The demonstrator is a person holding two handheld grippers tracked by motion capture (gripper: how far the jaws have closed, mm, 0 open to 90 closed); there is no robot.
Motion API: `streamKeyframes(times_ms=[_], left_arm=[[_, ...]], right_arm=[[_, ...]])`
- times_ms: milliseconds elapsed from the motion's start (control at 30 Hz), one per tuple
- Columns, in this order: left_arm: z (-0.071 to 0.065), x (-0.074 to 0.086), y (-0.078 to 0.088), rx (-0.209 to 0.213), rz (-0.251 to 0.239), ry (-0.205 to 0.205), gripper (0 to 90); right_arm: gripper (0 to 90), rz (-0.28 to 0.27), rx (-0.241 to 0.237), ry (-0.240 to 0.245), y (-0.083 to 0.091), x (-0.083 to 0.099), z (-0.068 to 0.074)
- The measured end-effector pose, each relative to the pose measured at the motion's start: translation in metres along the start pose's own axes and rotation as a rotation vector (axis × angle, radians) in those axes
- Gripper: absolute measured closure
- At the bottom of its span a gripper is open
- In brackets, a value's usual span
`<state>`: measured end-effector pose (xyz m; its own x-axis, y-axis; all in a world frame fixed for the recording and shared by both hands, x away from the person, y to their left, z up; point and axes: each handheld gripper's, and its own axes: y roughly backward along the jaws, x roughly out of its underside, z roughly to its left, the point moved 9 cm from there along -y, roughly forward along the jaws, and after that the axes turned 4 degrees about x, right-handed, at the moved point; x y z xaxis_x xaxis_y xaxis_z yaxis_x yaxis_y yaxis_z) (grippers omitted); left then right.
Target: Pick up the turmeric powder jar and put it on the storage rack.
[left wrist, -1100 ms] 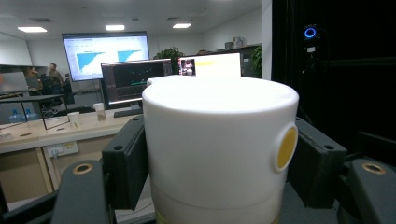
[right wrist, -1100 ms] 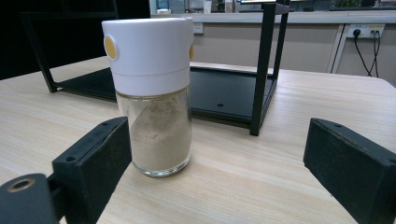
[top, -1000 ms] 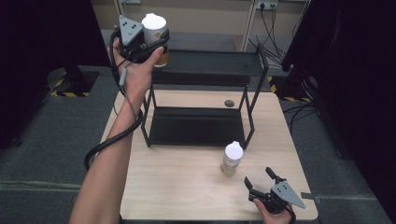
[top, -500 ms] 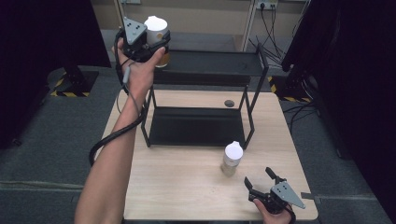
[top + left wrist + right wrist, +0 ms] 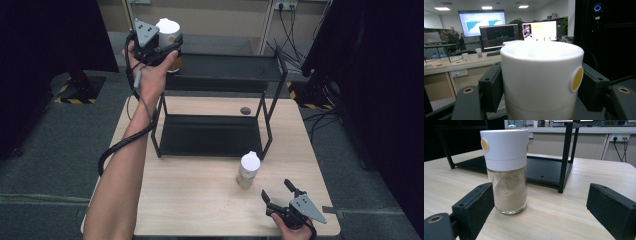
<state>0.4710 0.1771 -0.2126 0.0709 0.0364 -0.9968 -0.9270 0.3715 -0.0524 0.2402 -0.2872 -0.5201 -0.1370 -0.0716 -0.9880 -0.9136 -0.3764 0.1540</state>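
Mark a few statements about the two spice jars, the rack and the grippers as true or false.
1. The left gripper grips a white-capped jar. True.
2. That jar rests on the table. False: it is at the top shelf of the black rack.
3. The right gripper is shut on the second jar. False: its jaws stand open, apart from it.
4. The second jar stands upright on the table. True.

Clear glossy glass jar (image 5: 509,192) of beige powder with smooth white plastic cap (image 5: 504,148), on pale matt wood-grain table (image 5: 564,220); matt black metal rack (image 5: 220,107) behind; matt black gripper pads (image 5: 475,203)
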Motion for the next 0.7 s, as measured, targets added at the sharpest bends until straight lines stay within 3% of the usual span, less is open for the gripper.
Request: streamKeyframes(times_ms=[333, 500, 700], left_arm=[[0.0034, 0.0056, -0.0027, -0.004, 0.001, 0.020, 30.3], [0.0067, 0.0056, -0.0026, 0.014, 0.003, 0.027, 30.0], [0.0048, 0.0024, 0.0018, -0.007, -0.002, 0.075, 11.7]], right_arm=[[8.1, 0.001, -0.002, 0.006, -0.0002, -0.0001, 0.0005], [8.1, 0.001, -0.002, 0.012, -0.0005, -0.0002, 0.0010], [7.7, 0.005, -0.003, 0.017, -0.0008, -0.0006, 0.0019]])
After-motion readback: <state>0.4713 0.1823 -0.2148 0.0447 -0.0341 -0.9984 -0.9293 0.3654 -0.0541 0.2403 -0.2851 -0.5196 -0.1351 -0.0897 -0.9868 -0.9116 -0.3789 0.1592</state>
